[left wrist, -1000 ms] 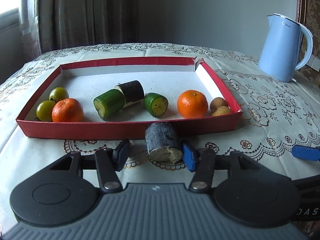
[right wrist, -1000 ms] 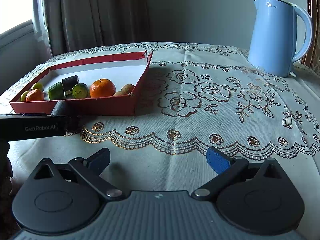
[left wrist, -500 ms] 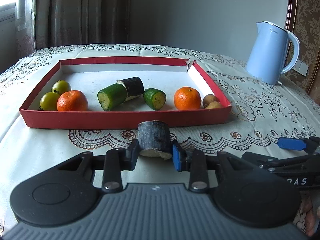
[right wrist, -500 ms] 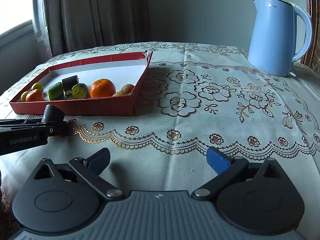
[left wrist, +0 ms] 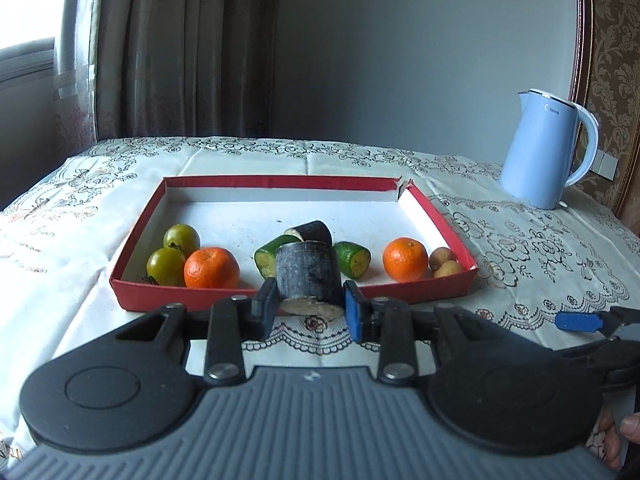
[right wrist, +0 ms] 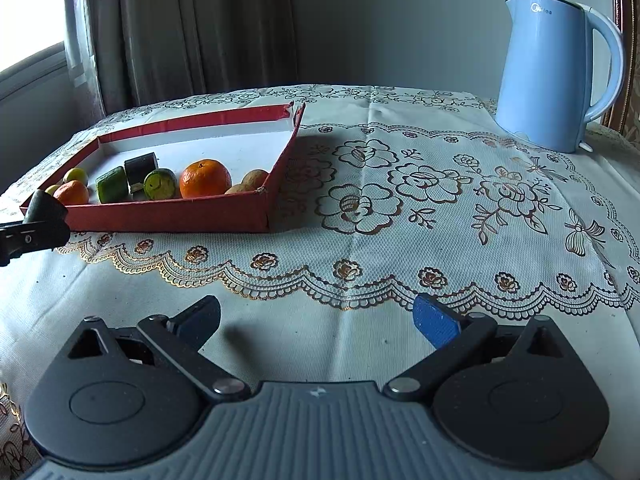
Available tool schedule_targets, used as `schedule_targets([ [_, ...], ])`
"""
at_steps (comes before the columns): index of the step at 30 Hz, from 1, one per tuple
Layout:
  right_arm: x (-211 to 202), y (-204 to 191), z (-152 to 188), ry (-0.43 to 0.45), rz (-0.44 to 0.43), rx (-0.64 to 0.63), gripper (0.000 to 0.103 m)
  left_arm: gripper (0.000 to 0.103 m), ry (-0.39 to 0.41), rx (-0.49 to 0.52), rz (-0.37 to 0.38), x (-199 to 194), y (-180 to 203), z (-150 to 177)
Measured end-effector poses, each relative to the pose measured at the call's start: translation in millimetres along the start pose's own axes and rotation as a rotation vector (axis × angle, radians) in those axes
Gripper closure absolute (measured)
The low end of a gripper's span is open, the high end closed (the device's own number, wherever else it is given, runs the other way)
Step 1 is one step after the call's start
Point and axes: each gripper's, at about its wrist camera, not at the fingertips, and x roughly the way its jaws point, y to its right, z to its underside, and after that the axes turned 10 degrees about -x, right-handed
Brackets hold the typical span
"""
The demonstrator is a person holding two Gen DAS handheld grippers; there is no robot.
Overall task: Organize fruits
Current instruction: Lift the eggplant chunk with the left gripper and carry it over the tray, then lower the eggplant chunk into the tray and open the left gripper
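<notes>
Dark sugarcane piece gripped and lifted toward the red tray

A second ago the left gripper [left wrist: 309,307] stood wide around the dark sugarcane piece [left wrist: 308,279] on the tablecloth [left wrist: 520,264]; now its pads clamp the piece on both sides and it hangs clear of the cloth, in front of the near wall of the red tray [left wrist: 384,294]; judged from this, pickup is done and placing among the fruit remains; the right gripper [right wrist: 316,322] is unmoved, jaws wide and empty over the cloth; the held piece hides part of the green cucumber pieces [left wrist: 352,258] and the second dark piece [left wrist: 314,232]; the two small brown fruits [left wrist: 444,262] are too small to name; the left gripper shows only as a black edge in the right view.
</notes>
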Motion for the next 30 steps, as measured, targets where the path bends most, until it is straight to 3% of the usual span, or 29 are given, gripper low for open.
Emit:
schedule_targets([
  [5,0,1,0,0.003,-0.003,0.006,0.0,0.072,0.055,0.022,-0.079,14,-1,-36],
  [10,0,1,0,0.004,-0.004,0.008,0.0,0.072,0.023,-0.009,-0.145,51,-13,-56],
  [22,0,1,0,0.004,-0.002,0.009,0.0,0.071,-0.035,-0.053,-0.179,87,-31,-47],
  [23,0,1,0,0.004,-0.003,0.009,0.0,0.069,-0.029,-0.054,-0.192,86,-30,-45],
  [25,0,1,0,0.003,-0.002,0.009,0.0,0.048,-0.015,-0.057,-0.2,82,-30,-44],
  [30,0,1,0,0.001,0.001,0.004,0.0,0.016,0.064,-0.034,-0.21,54,-25,-41],
])
